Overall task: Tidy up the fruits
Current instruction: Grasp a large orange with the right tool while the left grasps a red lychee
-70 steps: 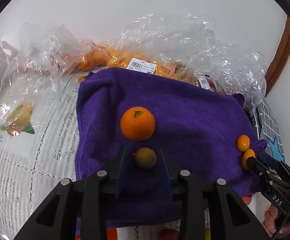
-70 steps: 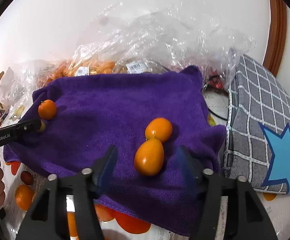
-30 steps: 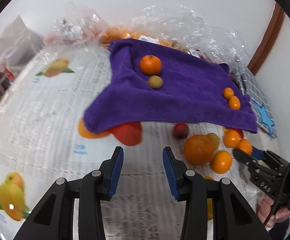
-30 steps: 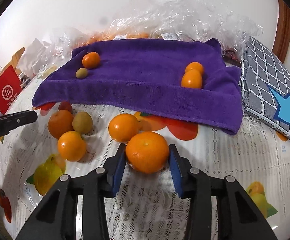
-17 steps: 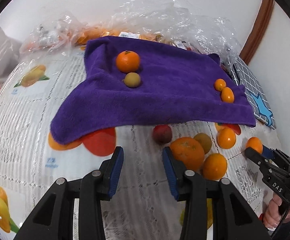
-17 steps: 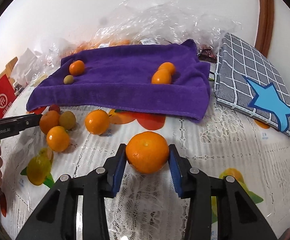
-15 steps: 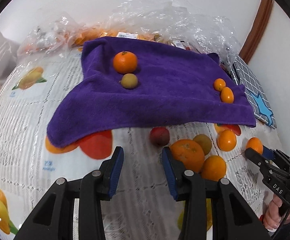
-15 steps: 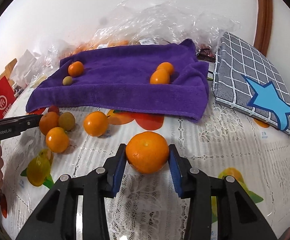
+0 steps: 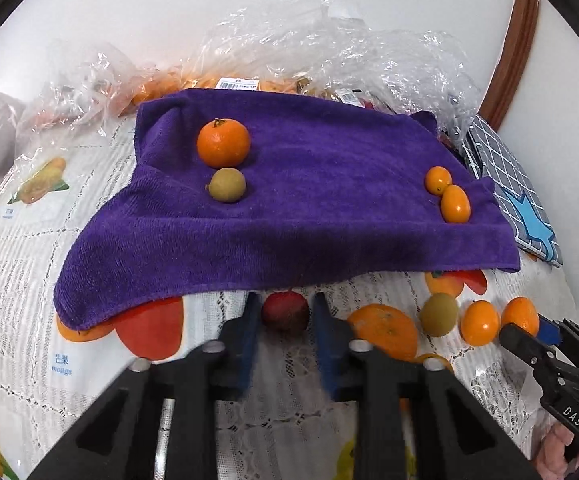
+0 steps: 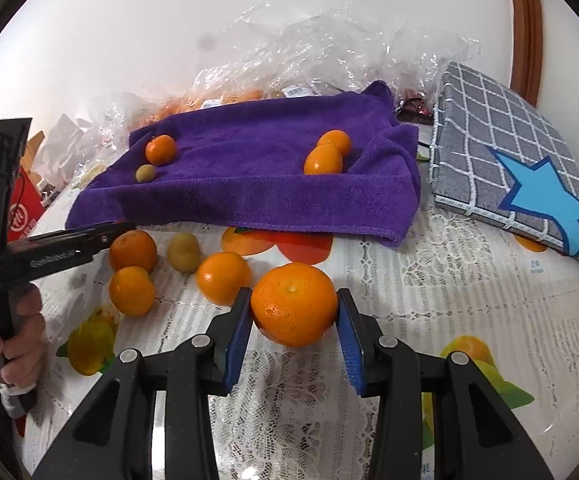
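Note:
A purple towel (image 9: 309, 208) (image 10: 257, 176) holds a mandarin (image 9: 223, 143), a small green-brown fruit (image 9: 227, 185) and two small orange fruits (image 9: 449, 196). My left gripper (image 9: 285, 320) is open, its fingers on either side of a small dark red fruit (image 9: 285, 312) lying on the tablecloth just in front of the towel's edge. My right gripper (image 10: 294, 312) is shut on a large orange (image 10: 294, 306) and holds it over the tablecloth. Loose oranges (image 10: 133, 250) and a yellowish fruit (image 10: 184, 254) lie to its left.
Clear plastic bags (image 9: 329, 64) with more fruit lie behind the towel against the wall. A grey checked cushion with a blue star (image 10: 521, 168) lies at the right. A lace tablecloth with fruit prints (image 10: 429, 288) covers the table. A red package (image 10: 21, 216) stands at the left.
My left gripper has moved forward and lower so the dark red fruit now sits between its fingers. My right gripper keeps hold of the orange, shifted slightly left.

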The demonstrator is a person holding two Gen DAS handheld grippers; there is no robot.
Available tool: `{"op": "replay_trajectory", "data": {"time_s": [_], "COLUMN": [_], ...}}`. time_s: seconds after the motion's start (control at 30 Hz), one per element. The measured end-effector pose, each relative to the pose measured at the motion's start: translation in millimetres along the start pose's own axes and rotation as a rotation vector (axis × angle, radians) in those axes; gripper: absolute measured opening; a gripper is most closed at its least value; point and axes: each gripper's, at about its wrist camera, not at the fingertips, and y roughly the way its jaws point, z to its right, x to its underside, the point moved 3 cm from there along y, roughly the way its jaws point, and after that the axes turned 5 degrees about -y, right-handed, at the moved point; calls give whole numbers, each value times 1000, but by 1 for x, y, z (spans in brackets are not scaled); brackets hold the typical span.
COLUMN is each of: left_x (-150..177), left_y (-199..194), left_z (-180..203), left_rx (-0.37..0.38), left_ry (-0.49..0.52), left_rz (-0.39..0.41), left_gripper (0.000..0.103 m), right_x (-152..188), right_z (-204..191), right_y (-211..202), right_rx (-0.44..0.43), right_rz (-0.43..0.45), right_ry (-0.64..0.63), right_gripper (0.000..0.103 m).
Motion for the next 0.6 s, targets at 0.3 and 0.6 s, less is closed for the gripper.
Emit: {"op": "replay_trajectory", "data": {"time_s": [0.3, 0.6], "left_x": [0, -2], "left_y": [-12, -18], "left_z": [-10, -18], "left_rx": [53, 19], "left_ry": [-53, -74], "left_rz": [57, 95], "left_gripper": [23, 23], "right_x": [0, -1], "right_z": [3, 2], "right_y": [-6, -9], "right_rx": [-2, -2], "right_rz": [41, 61], "right_ry": [22, 25], "right_gripper": [41, 41]}}
